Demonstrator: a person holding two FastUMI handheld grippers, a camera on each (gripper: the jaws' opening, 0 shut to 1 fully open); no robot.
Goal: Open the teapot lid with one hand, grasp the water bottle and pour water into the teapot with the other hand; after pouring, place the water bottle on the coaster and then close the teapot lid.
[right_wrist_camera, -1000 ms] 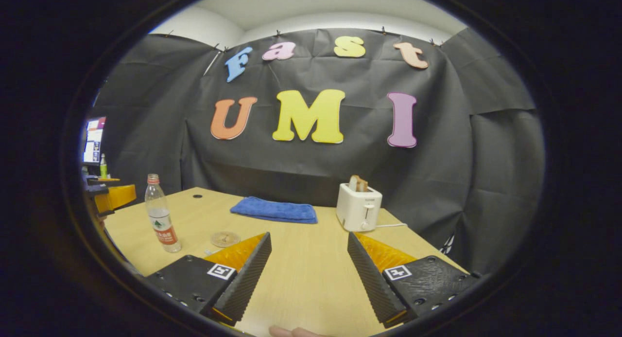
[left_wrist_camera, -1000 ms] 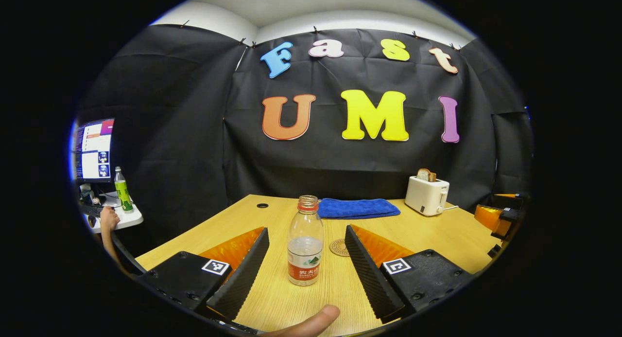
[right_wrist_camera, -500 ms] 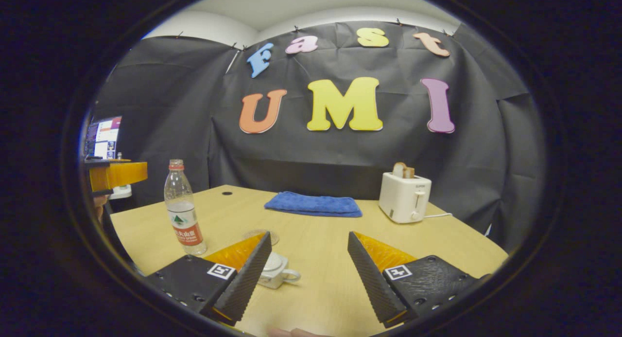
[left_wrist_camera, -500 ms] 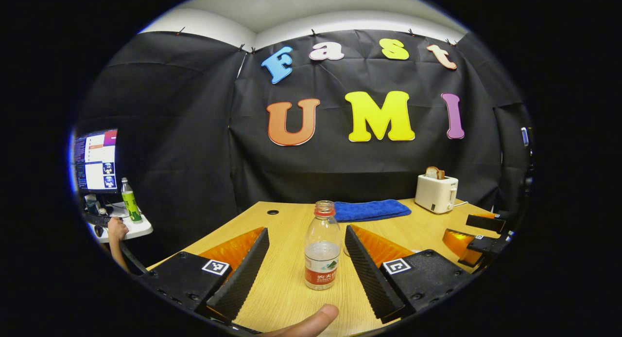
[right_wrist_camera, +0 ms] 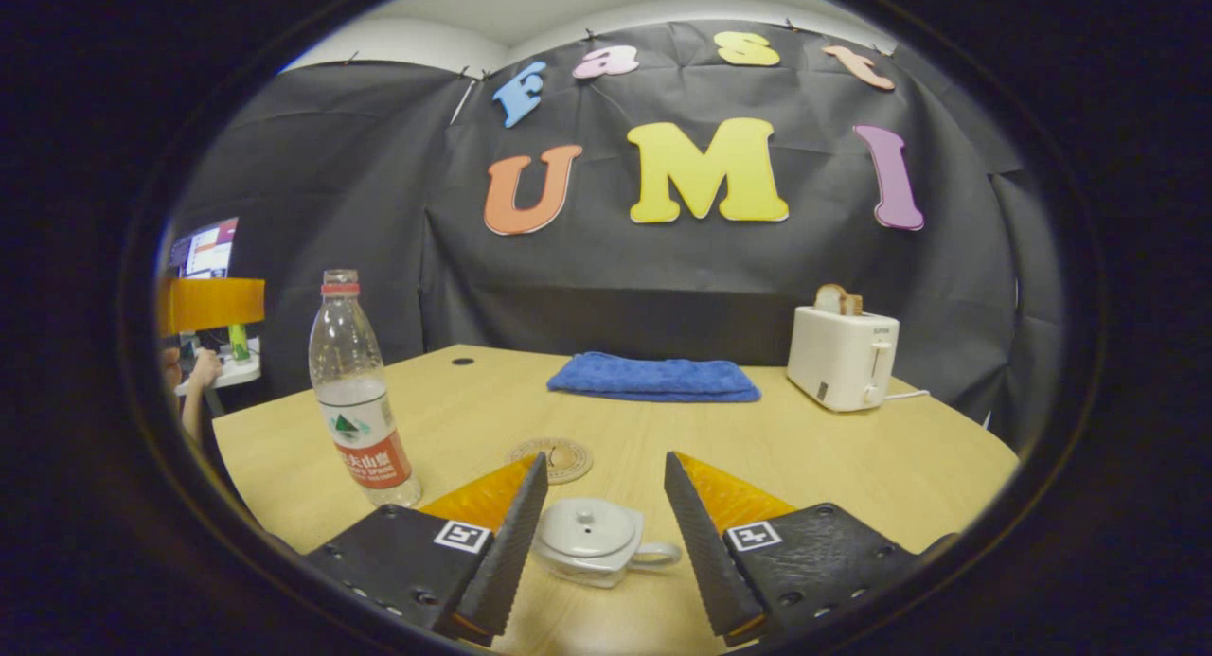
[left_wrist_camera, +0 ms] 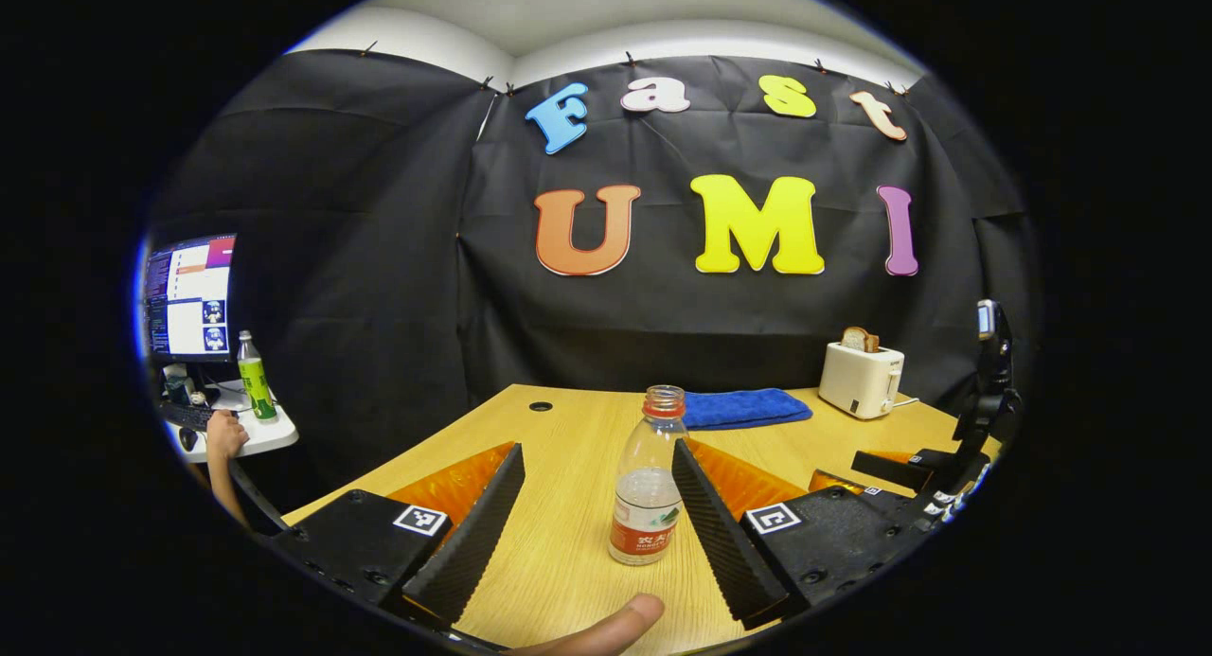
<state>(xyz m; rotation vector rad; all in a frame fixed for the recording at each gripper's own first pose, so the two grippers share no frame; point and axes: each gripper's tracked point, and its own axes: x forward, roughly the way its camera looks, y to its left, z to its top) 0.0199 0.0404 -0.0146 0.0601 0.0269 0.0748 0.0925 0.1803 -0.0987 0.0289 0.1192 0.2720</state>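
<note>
White teapot [right_wrist_camera: 589, 540], blue towel [right_wrist_camera: 653, 377]

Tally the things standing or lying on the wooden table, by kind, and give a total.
Clear plastic water bottle: 1
White teapot with lid: 1
Round patterned coaster: 1
Folded blue towel: 1
White toaster holding bread: 1
Total: 5

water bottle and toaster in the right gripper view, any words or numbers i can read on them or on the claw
water bottle: printed text on it, too small and blurred to read.
toaster: a small mark near its top edge, too small to read.
right claw: square black-and-white marker tags, a pattern only, no words.
</note>
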